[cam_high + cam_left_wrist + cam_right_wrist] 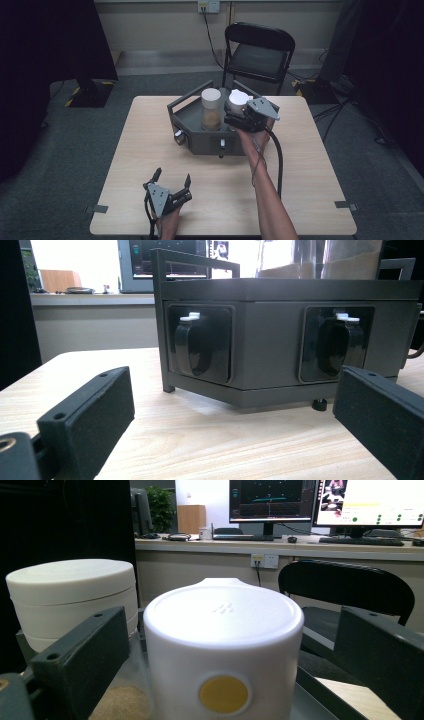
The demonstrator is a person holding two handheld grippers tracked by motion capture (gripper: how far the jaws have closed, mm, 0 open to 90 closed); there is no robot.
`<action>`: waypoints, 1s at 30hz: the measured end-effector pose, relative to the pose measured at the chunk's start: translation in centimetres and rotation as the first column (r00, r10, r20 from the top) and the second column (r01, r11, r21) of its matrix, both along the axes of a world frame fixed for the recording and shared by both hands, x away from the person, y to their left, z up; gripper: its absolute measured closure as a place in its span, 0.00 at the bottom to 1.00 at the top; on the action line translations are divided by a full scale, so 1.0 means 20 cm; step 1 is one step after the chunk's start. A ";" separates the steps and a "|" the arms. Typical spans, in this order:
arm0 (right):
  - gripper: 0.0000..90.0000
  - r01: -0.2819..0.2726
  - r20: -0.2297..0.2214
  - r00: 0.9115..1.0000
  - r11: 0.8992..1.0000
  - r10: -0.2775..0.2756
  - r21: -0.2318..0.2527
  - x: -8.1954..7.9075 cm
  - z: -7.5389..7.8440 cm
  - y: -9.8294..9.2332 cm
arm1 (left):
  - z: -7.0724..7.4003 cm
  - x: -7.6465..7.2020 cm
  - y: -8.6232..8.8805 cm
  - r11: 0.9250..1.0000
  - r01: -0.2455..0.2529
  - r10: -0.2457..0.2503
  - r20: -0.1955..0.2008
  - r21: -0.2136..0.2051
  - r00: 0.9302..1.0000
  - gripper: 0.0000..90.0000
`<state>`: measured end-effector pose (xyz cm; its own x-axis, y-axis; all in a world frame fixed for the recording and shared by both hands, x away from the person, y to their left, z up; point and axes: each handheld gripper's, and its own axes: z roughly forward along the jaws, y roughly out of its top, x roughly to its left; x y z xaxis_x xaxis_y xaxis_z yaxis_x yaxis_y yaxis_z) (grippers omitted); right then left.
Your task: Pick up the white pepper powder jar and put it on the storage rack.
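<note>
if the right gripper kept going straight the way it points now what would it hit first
Most likely the white container with the yellow dot, which sits dead ahead between the open jaws of the right gripper, in the dark tray. How close it is remains hard to judge.

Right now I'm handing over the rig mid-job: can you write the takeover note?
Right gripper: open, jaws either side of the white-lidded container in the dark tray, pads apart from it.
Left gripper: open, holds nothing, resting near the table's front edge, facing the tray.
Cream-lidded jar stands in the tray beside the container.
Done: both containers sit in the tray.
Left: probably grip or back off; unclear which.
</note>
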<state>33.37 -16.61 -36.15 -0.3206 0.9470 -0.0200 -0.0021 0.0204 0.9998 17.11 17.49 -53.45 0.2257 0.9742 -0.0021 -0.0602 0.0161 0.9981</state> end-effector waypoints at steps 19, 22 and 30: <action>0.00 -0.001 0.045 0.999 1.000 0.000 0.019 -0.09 -0.03 -0.02 | 0.00 0.00 0.00 1.000 0.000 0.000 0.000 0.000 1.000 0.03; 0.00 0.001 0.053 0.999 1.000 -0.002 0.024 -0.11 -0.03 -0.02 | 0.00 0.00 0.00 1.000 0.000 0.000 0.000 0.000 1.000 0.03; 0.00 0.024 0.075 0.997 0.999 -0.026 0.025 -0.15 -0.05 -0.03 | 0.00 0.00 0.00 1.000 0.000 0.000 -0.001 0.001 1.000 0.03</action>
